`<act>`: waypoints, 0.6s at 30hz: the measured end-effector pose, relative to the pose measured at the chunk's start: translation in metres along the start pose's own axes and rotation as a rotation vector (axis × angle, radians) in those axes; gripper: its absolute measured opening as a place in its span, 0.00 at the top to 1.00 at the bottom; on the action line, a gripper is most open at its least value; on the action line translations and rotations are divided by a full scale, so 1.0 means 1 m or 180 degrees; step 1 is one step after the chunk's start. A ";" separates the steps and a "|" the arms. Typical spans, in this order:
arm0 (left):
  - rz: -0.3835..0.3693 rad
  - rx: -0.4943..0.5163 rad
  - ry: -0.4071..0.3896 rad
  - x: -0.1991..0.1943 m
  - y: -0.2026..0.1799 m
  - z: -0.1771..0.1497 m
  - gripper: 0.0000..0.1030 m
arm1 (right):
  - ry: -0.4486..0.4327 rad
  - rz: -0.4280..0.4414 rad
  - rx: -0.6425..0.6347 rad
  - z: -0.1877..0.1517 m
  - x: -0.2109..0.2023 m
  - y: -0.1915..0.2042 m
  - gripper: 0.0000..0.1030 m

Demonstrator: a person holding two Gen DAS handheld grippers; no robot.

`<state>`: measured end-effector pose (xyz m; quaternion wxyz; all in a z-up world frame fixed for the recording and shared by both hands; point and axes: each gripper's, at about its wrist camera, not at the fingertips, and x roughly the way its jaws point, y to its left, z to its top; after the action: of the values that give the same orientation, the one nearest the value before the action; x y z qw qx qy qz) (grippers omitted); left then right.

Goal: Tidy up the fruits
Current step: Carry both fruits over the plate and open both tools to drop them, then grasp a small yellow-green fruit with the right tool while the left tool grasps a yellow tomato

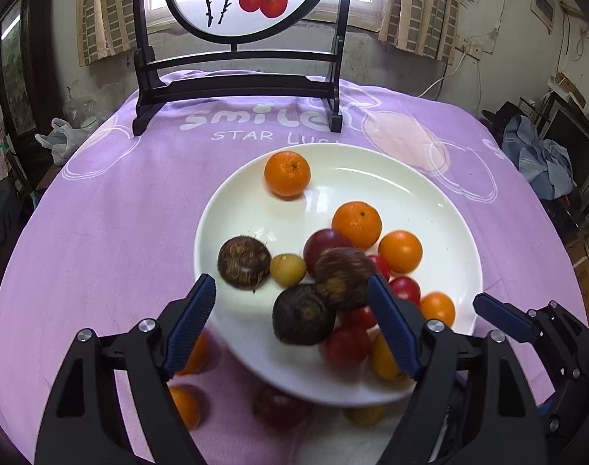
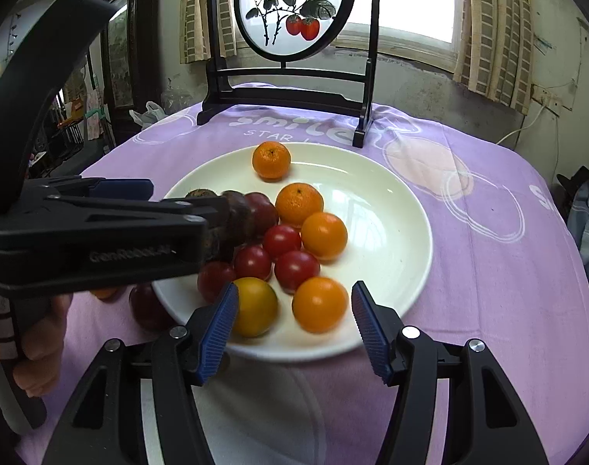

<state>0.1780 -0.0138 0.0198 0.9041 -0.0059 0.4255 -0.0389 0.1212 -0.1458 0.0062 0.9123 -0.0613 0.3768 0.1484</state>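
Lying between parted fingers (image 1: 193,321), seemingly: chestnut (image 1: 343,277).

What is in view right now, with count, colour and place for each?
cloth: one, purple, under everything
plate: one, white, centre of cloth
orange fruits: four on plate; two more, blurred, on cloth at its near-left edge
red tomatoes: four, plate's near side
brown fruits: three, plate's left side
dark red fruits: one on plate, one on cloth by near rim
yellow fruits: two on plate, one blurred on cloth
screen: one, black frame, far end
left claw: open, above brown fruits
right claw: open, above plate's near edge
hand: one, holding left claw
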 end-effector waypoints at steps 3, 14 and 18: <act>0.0032 -0.0012 -0.0073 -0.014 0.005 -0.010 0.21 | -0.0004 0.0039 0.0046 -0.010 -0.009 0.000 0.40; 0.0175 0.0001 -0.0300 -0.064 0.020 -0.055 0.17 | 0.0117 0.0191 -0.0126 -0.038 -0.030 0.028 0.41; 0.0176 -0.0014 -0.0297 -0.066 0.027 -0.064 0.17 | 0.0274 0.0191 -0.0292 -0.046 -0.019 0.048 0.41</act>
<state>0.0881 0.0197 0.0286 0.9237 0.0020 0.3829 -0.0126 0.0627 -0.1148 -0.0129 0.8866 -0.0980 0.4101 0.1900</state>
